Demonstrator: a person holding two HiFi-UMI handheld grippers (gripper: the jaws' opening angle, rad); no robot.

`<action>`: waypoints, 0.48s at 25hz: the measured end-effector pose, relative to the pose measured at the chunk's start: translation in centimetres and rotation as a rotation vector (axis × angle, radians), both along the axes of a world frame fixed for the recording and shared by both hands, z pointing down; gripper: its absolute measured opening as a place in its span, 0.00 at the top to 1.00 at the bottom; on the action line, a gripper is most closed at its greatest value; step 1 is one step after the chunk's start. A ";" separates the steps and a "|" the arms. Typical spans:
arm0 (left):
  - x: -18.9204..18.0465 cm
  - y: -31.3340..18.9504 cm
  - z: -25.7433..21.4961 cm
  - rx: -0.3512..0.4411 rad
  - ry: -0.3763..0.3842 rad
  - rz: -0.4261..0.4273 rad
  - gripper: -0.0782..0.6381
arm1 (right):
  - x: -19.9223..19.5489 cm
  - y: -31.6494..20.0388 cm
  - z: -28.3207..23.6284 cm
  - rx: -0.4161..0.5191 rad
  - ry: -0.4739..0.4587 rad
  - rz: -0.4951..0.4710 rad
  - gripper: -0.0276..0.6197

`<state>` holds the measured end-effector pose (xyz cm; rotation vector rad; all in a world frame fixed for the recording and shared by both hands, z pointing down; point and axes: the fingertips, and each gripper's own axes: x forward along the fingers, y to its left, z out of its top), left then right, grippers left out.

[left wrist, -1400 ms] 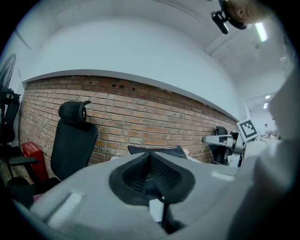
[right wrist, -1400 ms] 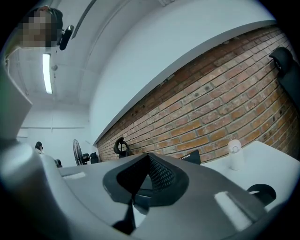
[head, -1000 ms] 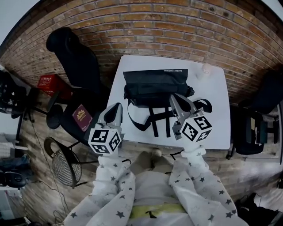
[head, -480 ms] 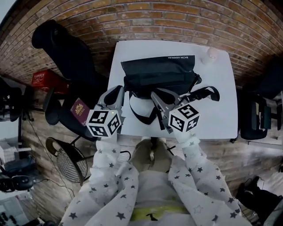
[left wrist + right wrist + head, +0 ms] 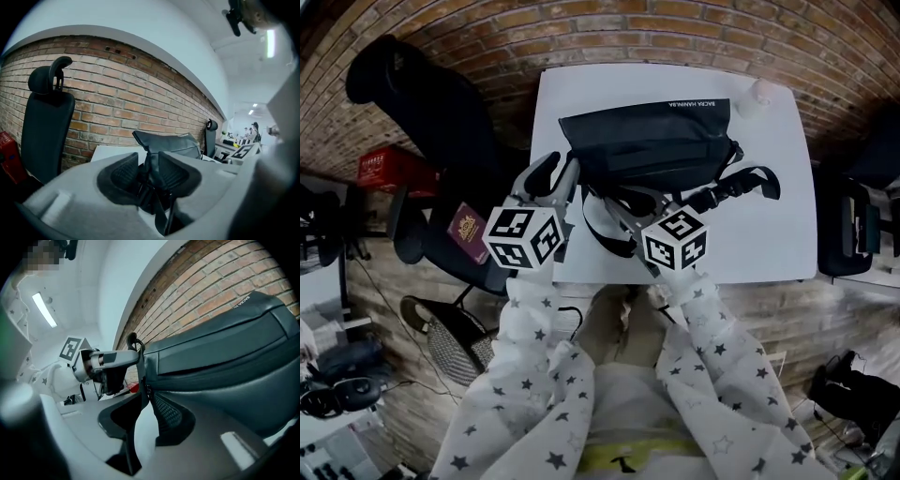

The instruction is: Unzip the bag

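Head view: black bag (image 5: 647,141) lay at the far middle of the white table (image 5: 769,225), its strap (image 5: 598,232) trailing toward the near edge. Compared with a second earlier, both grippers had come forward from the near table edge to the bag's near left end, and both sets of jaws had just been opening (a sign, in my judgement, that the first grasp was being set up and the zip not yet run). Left gripper (image 5: 560,176) stood at the bag's left corner; right gripper (image 5: 614,199) lay just right of it, over the strap. Left gripper view: left gripper (image 5: 149,168) fairly wide, with the dark corner of the bag (image 5: 168,143) and its strap between the pads, not clamped. Right gripper view: right gripper (image 5: 143,414) likewise parted, the bag (image 5: 225,357) filling the right side and its end seam standing between the jaws, unpinched; whether that was the zip pull could not be told.
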<state>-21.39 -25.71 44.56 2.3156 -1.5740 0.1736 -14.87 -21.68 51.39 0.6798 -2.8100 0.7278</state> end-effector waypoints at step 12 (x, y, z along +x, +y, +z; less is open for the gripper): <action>1.1 -2.4 1.1 -0.016 0.026 0.104 0.64 | -1.7 -0.8 2.6 0.045 0.164 0.068 0.77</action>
